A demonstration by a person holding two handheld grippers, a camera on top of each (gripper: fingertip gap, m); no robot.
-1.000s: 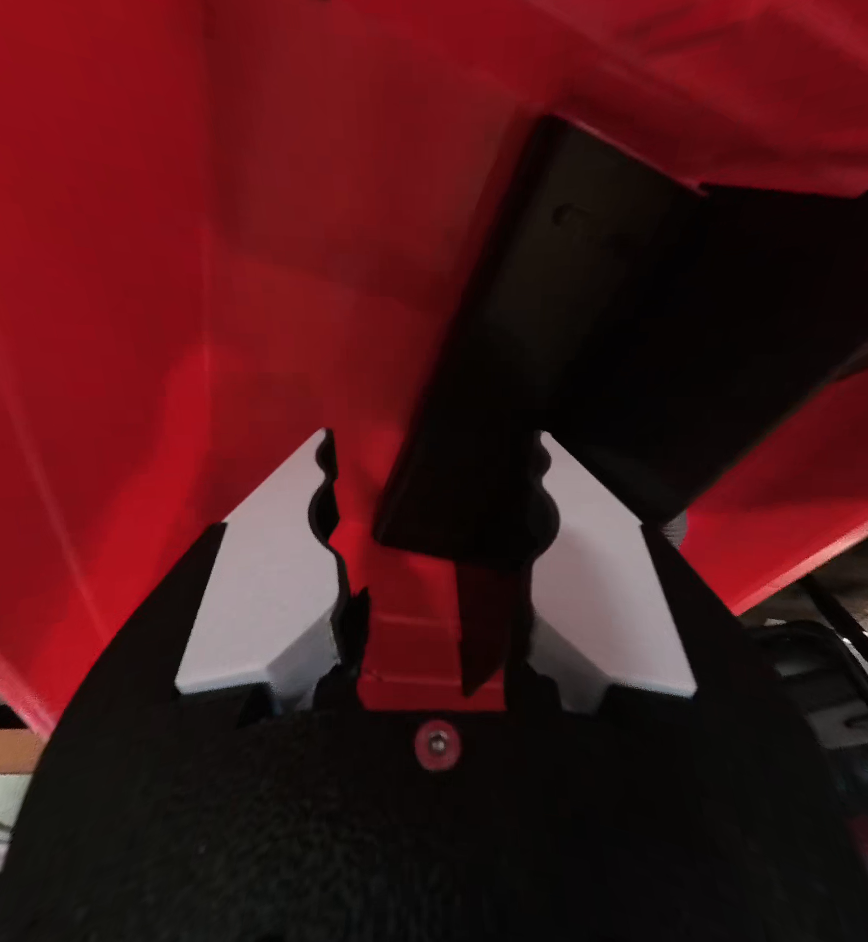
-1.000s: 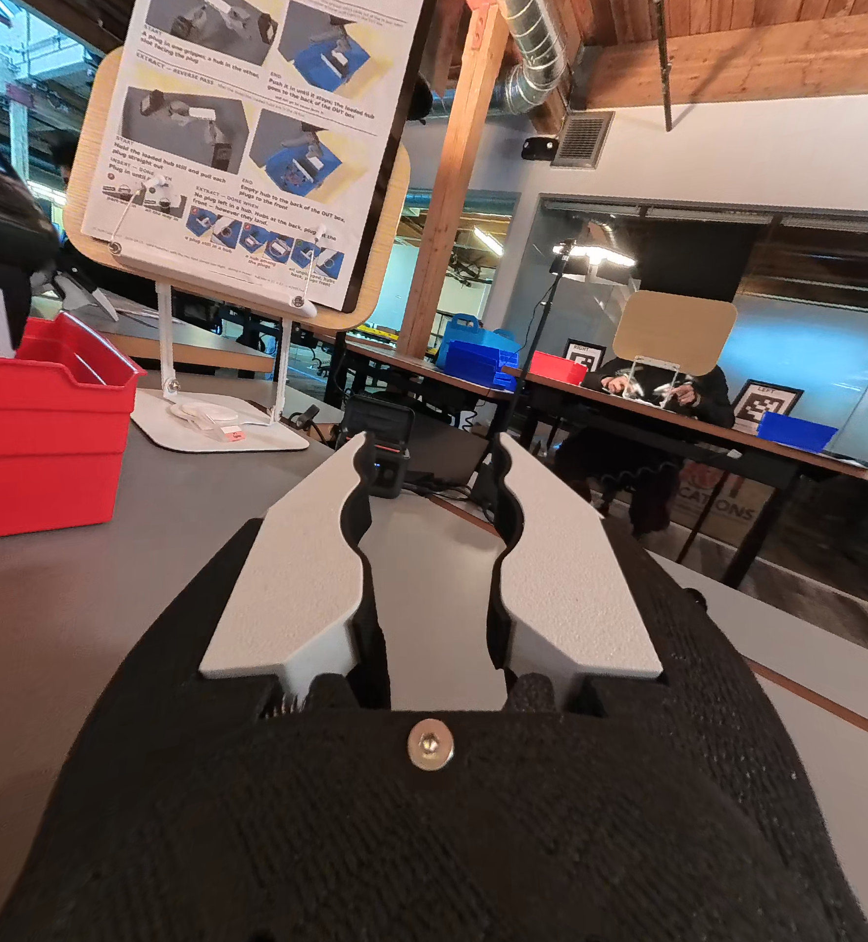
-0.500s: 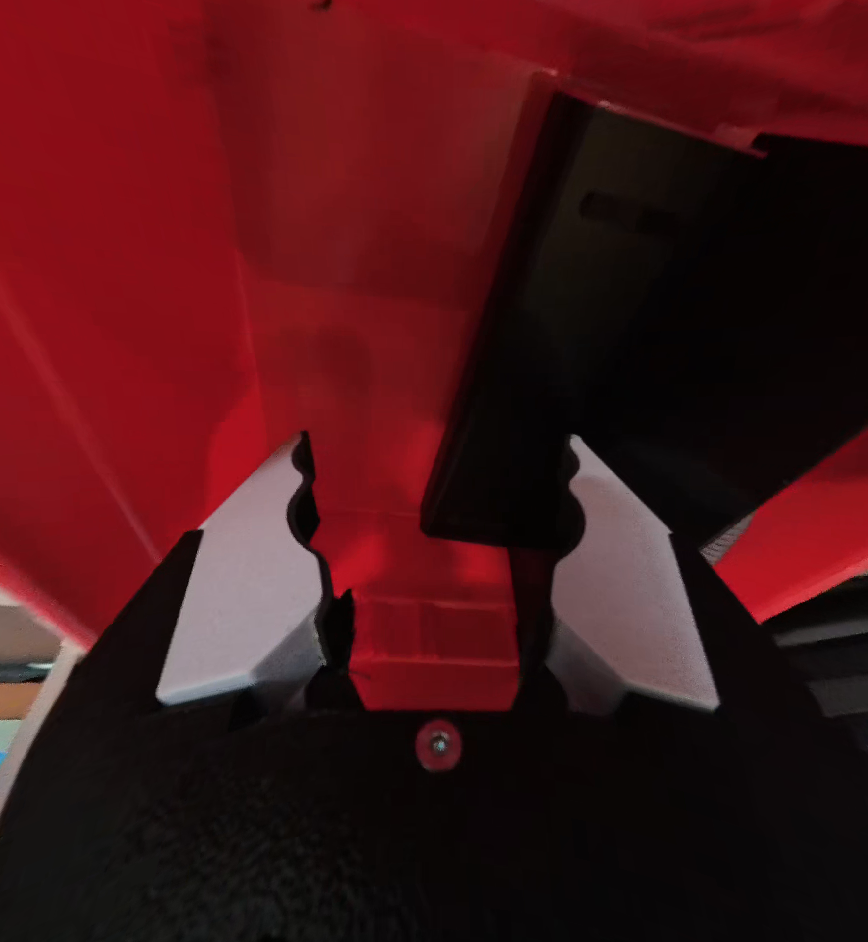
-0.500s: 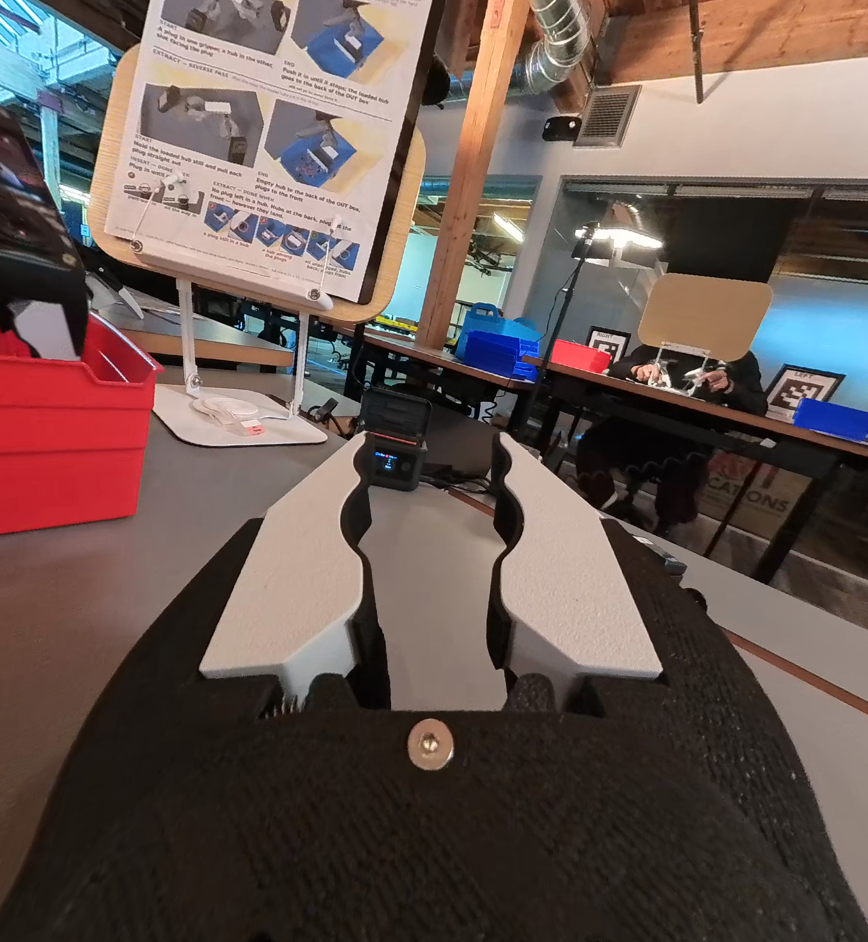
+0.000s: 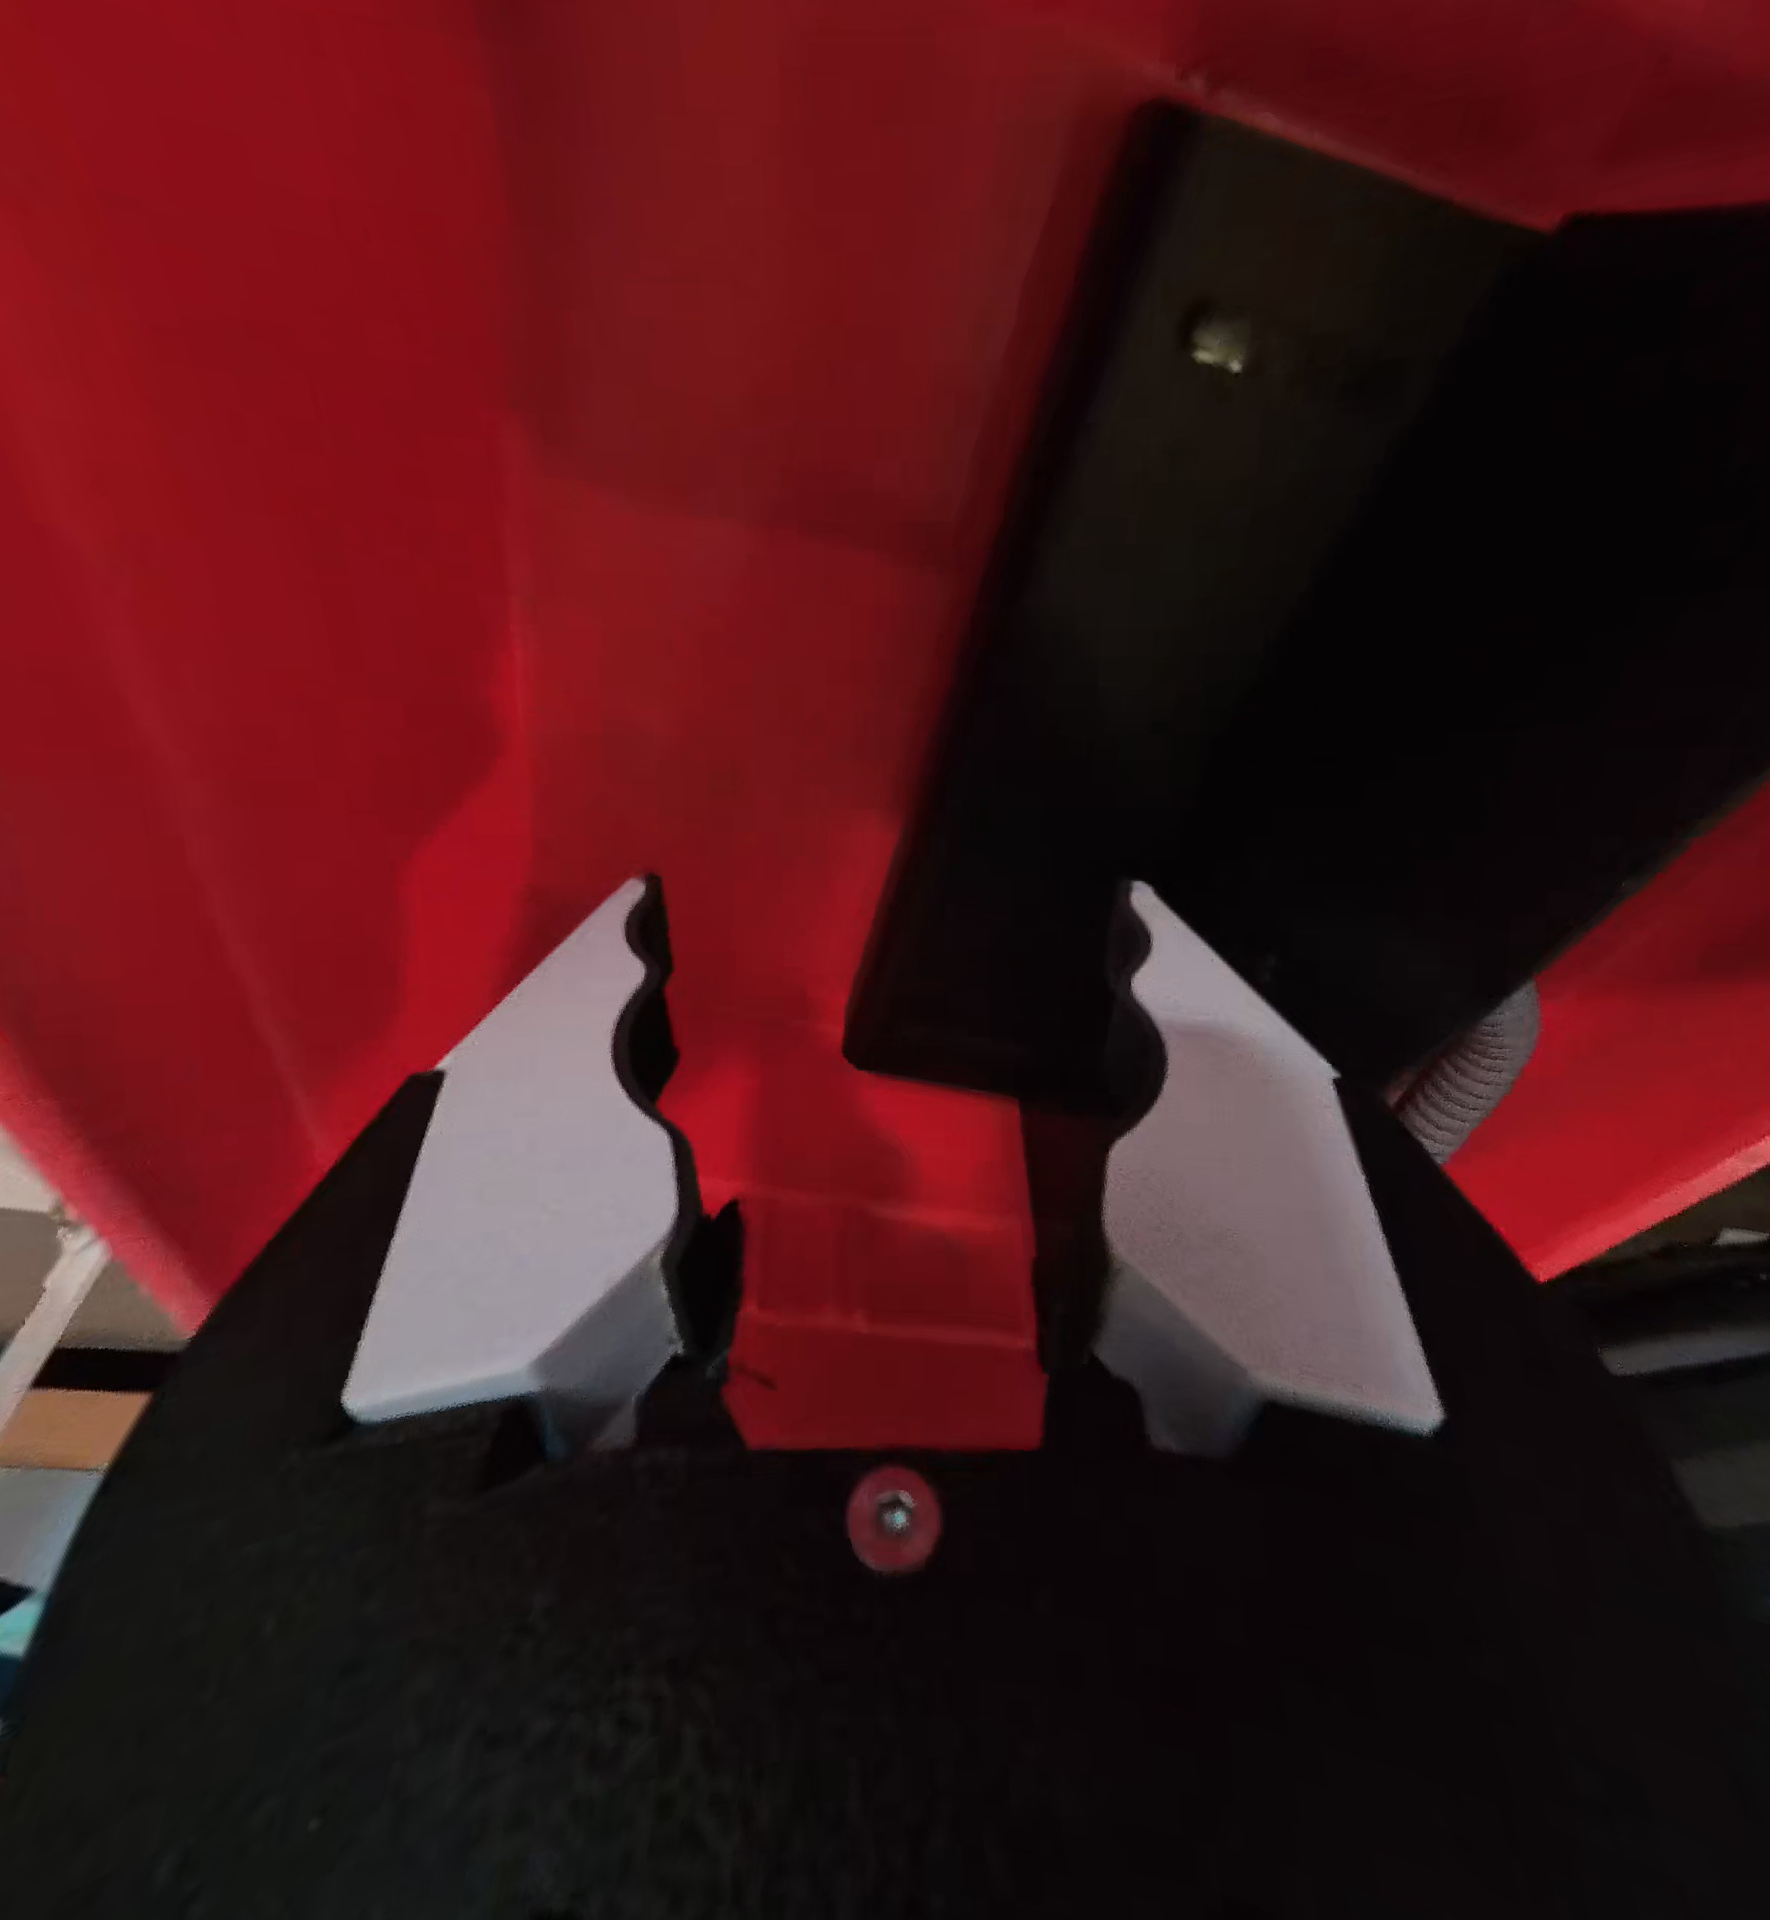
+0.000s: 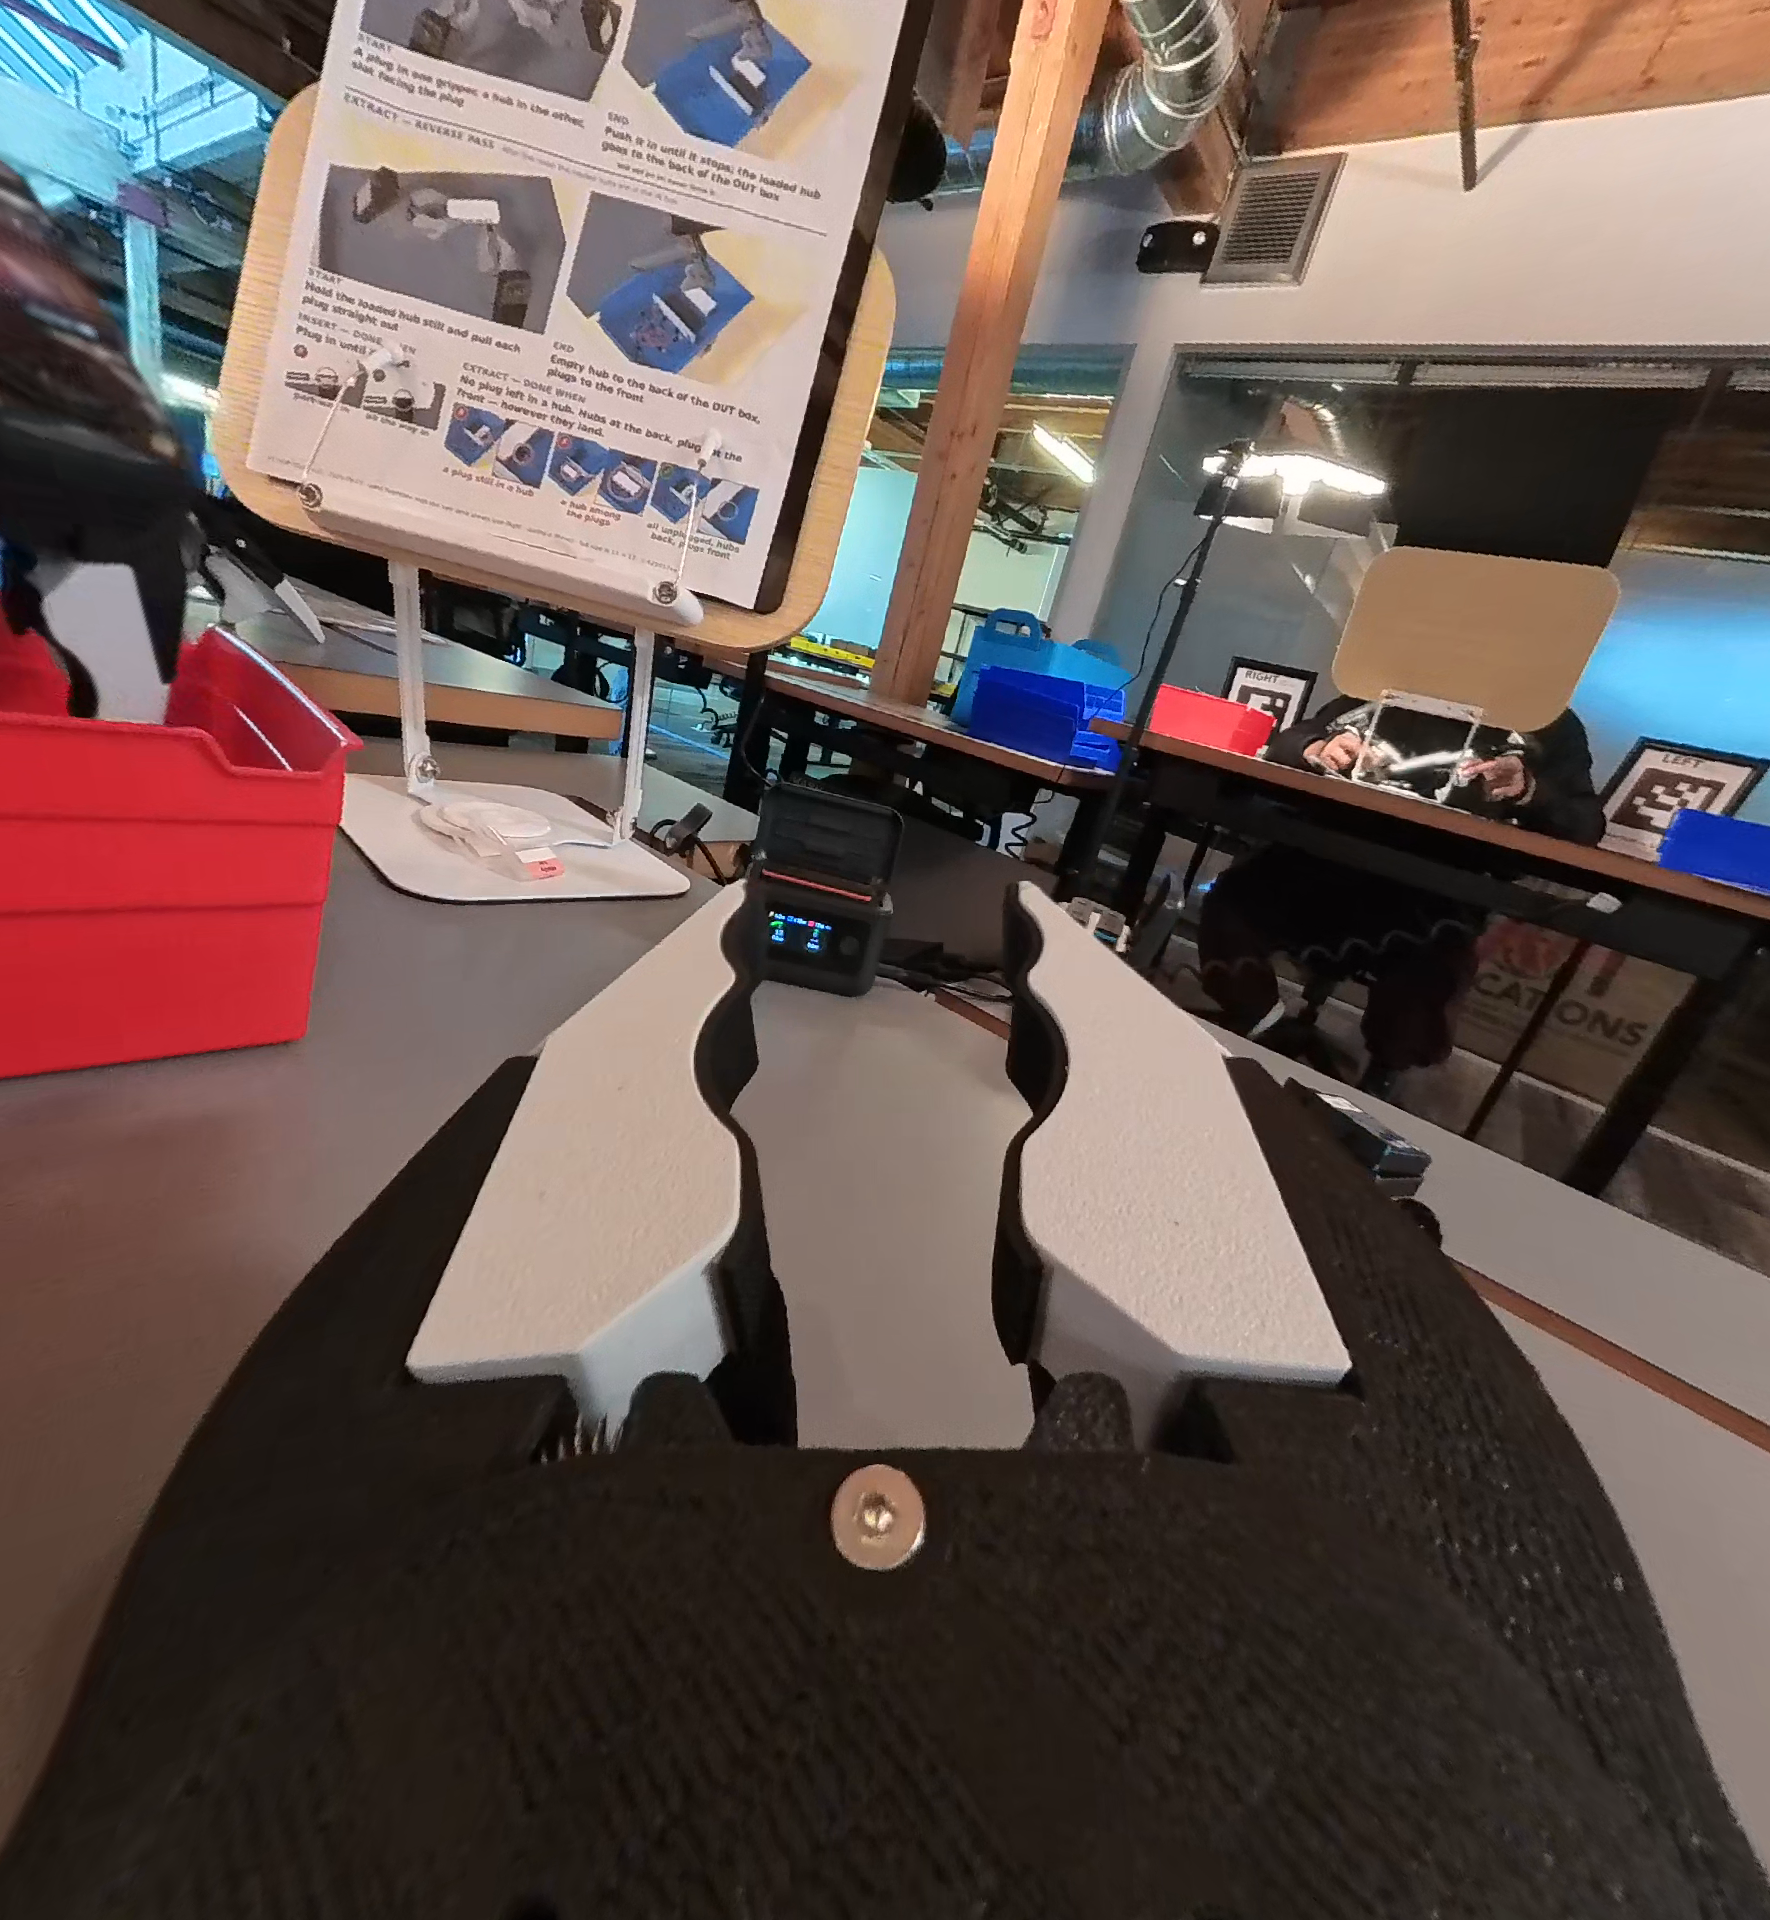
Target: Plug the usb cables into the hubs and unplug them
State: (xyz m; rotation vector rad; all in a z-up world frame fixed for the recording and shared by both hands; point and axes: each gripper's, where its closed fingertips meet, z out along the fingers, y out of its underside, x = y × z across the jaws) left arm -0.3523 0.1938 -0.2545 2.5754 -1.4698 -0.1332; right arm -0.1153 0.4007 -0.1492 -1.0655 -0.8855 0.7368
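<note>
In the left wrist view, my left gripper is inside the red bin, jaws open. A black USB hub stands tilted in the bin. Its lower end sits between the jaws against the right finger, apart from the left one. A grey ribbed cable end shows behind that finger. In the right wrist view, my right gripper is open and empty, low over the grey table. The red bin stands at its left, with the left gripper dipping into it.
An instruction sheet on a white stand is behind the bin. A small black device with a lit screen sits on the table ahead of the right gripper. A person works at a far table with blue and red bins. My hands' fingertips stand some 35 cm from each other.
The left jaws widened, then narrowed a little, around the hub's lower end, and the hub shifted in view. The right gripper stayed open, its view shifting slightly.
</note>
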